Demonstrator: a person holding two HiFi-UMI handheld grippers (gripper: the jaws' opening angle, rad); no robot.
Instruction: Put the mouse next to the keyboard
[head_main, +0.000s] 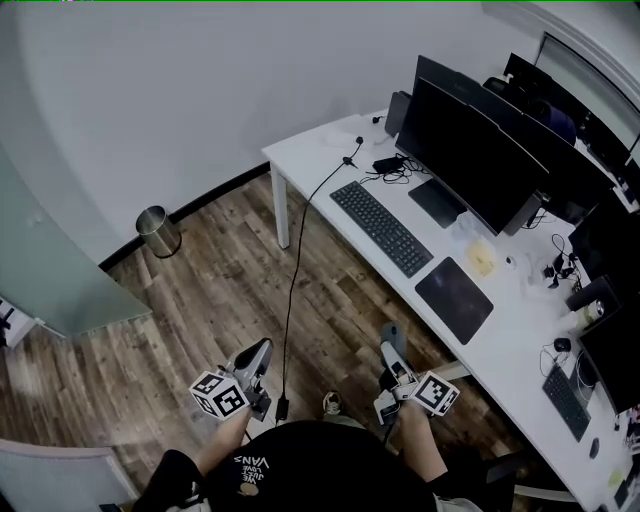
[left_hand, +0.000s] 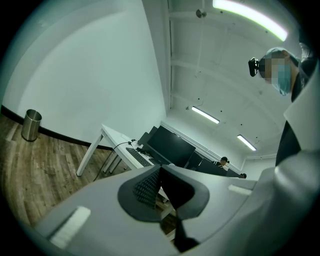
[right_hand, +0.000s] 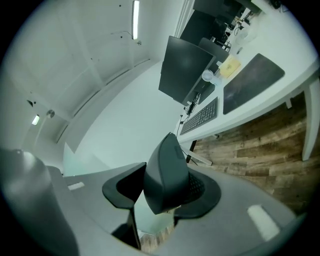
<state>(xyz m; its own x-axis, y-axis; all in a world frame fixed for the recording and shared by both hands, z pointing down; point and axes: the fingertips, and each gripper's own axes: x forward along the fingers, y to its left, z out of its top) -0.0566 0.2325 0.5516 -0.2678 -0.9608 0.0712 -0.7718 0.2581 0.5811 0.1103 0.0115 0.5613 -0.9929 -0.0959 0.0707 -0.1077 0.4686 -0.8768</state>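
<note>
White desk (head_main: 310, 155) with a black keyboard (head_main: 380, 228), black mouse pad (head_main: 453, 297) and black monitors (head_main: 470, 150). Brown wood-grain floor (head_main: 200, 290), silvery bin (head_main: 158, 231). Grey left gripper (head_main: 262, 352) and right gripper (head_main: 391, 338), each with black-and-white square markers (head_main: 219, 394). Dark grey mouse (right_hand: 167, 175)

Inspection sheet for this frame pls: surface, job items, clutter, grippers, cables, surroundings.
Surface: white desk, bare near its corner.
Job's things: mouse held off the desk; keyboard on the desk before the monitor.
Clutter: mouse pad, yellow note on the desk.
Grippers: right gripper fingers shut on mouse; left gripper fingers together, empty.
Cables: black cable hangs from desk to floor.
Surroundings: bin by the wall, wood floor.
</note>
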